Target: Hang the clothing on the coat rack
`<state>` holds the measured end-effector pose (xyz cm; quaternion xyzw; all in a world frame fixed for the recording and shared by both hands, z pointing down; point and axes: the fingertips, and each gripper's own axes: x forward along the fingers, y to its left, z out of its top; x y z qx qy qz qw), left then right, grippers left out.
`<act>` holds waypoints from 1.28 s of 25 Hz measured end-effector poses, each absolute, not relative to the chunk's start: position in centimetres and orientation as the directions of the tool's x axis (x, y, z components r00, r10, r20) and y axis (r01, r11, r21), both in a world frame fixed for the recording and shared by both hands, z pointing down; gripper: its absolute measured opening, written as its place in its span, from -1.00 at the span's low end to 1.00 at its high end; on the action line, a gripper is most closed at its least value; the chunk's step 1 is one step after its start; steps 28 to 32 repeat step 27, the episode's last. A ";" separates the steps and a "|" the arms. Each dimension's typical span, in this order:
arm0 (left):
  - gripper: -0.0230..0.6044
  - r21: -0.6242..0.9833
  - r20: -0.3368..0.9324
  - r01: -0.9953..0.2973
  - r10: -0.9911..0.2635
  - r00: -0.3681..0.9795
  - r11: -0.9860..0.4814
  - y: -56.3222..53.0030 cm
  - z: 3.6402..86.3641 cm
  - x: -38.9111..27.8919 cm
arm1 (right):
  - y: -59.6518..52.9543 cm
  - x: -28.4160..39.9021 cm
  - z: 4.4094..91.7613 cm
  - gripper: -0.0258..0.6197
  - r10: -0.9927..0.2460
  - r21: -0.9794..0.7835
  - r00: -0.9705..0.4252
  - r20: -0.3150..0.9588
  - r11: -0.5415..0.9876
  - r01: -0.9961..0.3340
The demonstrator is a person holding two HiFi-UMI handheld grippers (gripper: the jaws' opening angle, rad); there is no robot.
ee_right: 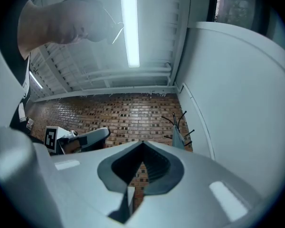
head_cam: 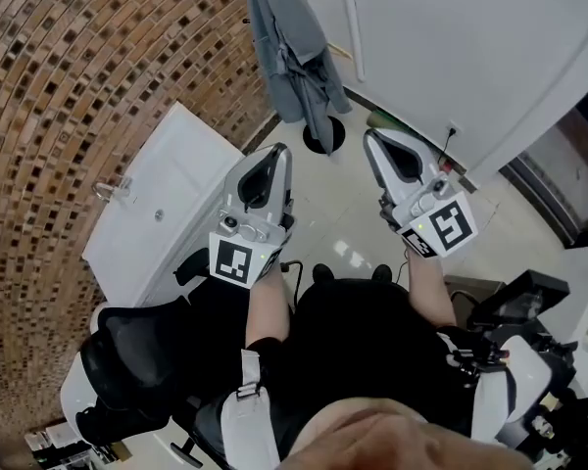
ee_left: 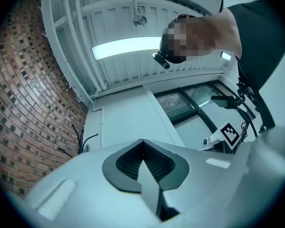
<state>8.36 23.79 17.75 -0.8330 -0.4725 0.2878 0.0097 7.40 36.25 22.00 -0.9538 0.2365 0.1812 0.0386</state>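
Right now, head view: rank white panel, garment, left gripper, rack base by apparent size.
1. white panel
2. garment and left gripper: about alike, and the gripper is nearer the camera
3. rack base, smallest

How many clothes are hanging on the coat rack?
1: a grey garment hangs on the coat rack, near the white wall. Its top is cut off in the head view, so more could hide.

The pale glossy floor carries the coat rack on its round black base, a white cabinet along the brick wall, and a black chair.
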 end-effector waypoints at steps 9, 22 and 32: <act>-0.92 -0.304 -0.479 0.800 0.809 0.340 -0.517 25.4 17.0 7.7 | 36.2 6.7 21.8 -0.92 -0.444 0.039 0.810 -0.382 -0.884 -0.466; -0.92 -0.303 -0.419 0.820 0.841 0.343 -0.486 26.6 19.4 8.4 | 35.8 6.6 22.8 -0.92 -0.448 0.018 0.830 -0.333 -0.883 -0.469; -0.92 -0.309 -0.418 0.814 0.839 0.349 -0.492 26.2 19.2 8.7 | 36.1 6.9 22.5 -0.92 -0.444 0.041 0.825 -0.350 -0.887 -0.460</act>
